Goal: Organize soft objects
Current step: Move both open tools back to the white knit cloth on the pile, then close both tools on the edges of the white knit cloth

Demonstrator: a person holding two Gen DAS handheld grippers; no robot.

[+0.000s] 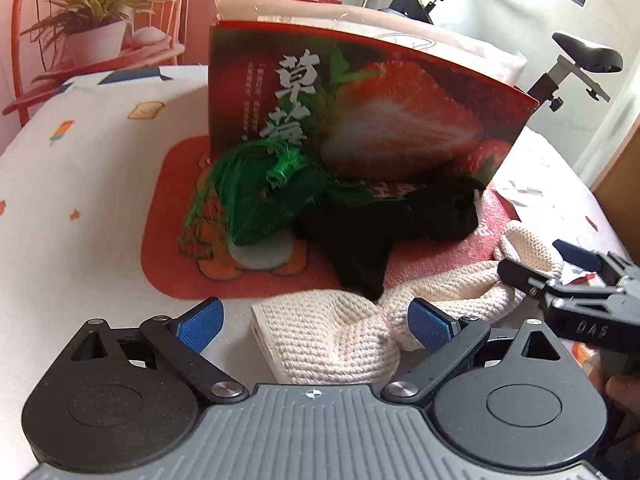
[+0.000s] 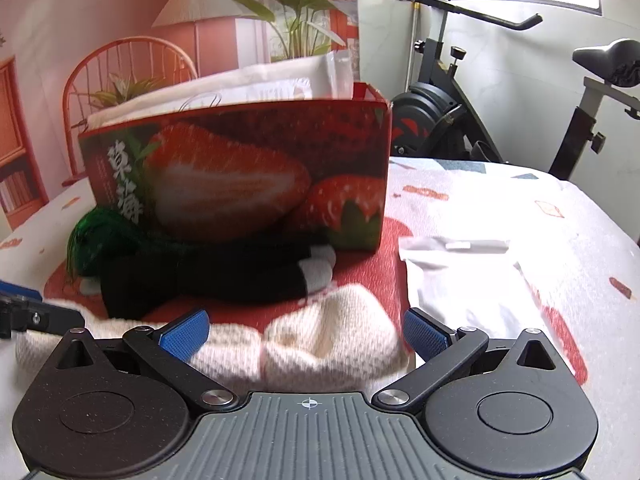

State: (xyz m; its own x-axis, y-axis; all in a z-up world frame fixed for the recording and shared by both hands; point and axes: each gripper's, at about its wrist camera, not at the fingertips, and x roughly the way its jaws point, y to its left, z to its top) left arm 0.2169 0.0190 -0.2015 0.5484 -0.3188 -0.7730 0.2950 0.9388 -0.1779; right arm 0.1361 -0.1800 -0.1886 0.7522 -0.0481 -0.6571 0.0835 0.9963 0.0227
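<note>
1. Straddling the cream knit cloth (image 1: 332, 332), left gripper (image 1: 316, 322) jaws wide open, cloth end between them.
2. Right gripper (image 2: 306, 332) jaws open over the cloth's other end.
3. Cloth lies at the red mat (image 1: 168, 248) front edge; black sock (image 1: 384, 224) and green tassel (image 1: 260, 196) sit against the strawberry box (image 1: 360, 108).
4. Worktop (image 2: 520, 200) right of the box is open, apart from a white pouch (image 2: 464, 280).

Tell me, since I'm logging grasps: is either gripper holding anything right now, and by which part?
Nothing is held. Both the left gripper and right gripper are open, each straddling an end of the cream knitted cloth without closing on it.
</note>
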